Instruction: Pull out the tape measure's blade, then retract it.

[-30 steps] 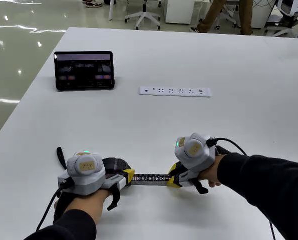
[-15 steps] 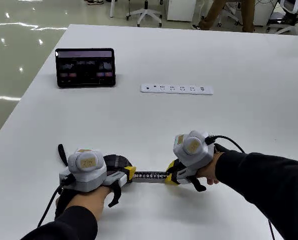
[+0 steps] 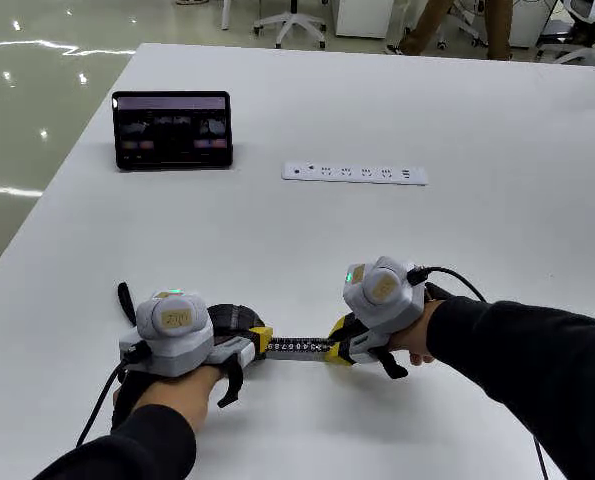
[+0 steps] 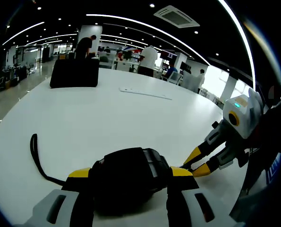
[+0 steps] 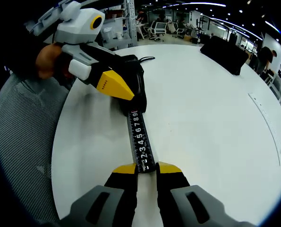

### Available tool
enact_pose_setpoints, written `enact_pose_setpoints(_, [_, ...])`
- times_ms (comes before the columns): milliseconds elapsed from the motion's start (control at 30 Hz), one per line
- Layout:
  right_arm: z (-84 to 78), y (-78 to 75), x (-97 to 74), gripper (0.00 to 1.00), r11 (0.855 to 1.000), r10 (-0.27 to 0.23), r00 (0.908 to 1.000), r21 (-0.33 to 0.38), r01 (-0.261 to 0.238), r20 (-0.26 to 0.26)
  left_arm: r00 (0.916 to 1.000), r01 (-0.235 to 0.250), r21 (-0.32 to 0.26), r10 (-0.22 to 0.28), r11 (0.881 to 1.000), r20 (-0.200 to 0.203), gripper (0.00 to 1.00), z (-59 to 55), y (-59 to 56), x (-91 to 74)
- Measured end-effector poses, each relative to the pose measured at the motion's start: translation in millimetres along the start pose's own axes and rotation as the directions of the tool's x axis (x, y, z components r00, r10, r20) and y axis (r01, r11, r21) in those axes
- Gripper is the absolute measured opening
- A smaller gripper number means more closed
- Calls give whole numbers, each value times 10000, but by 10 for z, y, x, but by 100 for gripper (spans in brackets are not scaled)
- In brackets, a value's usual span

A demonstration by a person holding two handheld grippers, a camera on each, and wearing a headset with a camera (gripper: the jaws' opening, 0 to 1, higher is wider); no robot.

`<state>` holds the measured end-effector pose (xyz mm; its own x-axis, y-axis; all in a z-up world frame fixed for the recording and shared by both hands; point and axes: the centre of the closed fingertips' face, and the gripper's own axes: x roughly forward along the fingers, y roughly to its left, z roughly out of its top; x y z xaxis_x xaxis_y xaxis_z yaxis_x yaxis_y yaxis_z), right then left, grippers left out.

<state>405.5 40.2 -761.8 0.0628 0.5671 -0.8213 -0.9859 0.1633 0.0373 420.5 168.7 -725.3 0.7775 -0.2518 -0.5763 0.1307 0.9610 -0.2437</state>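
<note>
A black tape measure case (image 3: 230,322) lies on the white table (image 3: 377,250), and my left gripper (image 3: 249,336) is shut around it. In the left gripper view the case (image 4: 128,177) fills the gap between the yellow-tipped jaws of the left gripper (image 4: 130,172). A short length of blade (image 3: 297,347) runs right from the case to my right gripper (image 3: 334,352). In the right gripper view the numbered blade (image 5: 139,139) leads from the case (image 5: 133,80) to the right gripper (image 5: 146,168), which is shut on its end. The case's black strap (image 3: 125,301) trails off to the left.
A dark tablet (image 3: 172,130) stands at the far left of the table and a white power strip (image 3: 354,173) lies beyond the grippers. The table's left edge (image 3: 47,210) drops to a shiny floor. Office chairs and a person's legs are past the far edge.
The right gripper has moved left toward the case with the blade end in it, so less blade shows. The left gripper still holds the case in place.
</note>
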Motion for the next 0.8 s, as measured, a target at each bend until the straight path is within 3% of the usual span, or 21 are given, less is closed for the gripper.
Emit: enact_pose_setpoints(800, [94,26,55,11,9999,-10,9997,-105,13,245,10000,68,-79,-68,9999,2,58,-8,10,0])
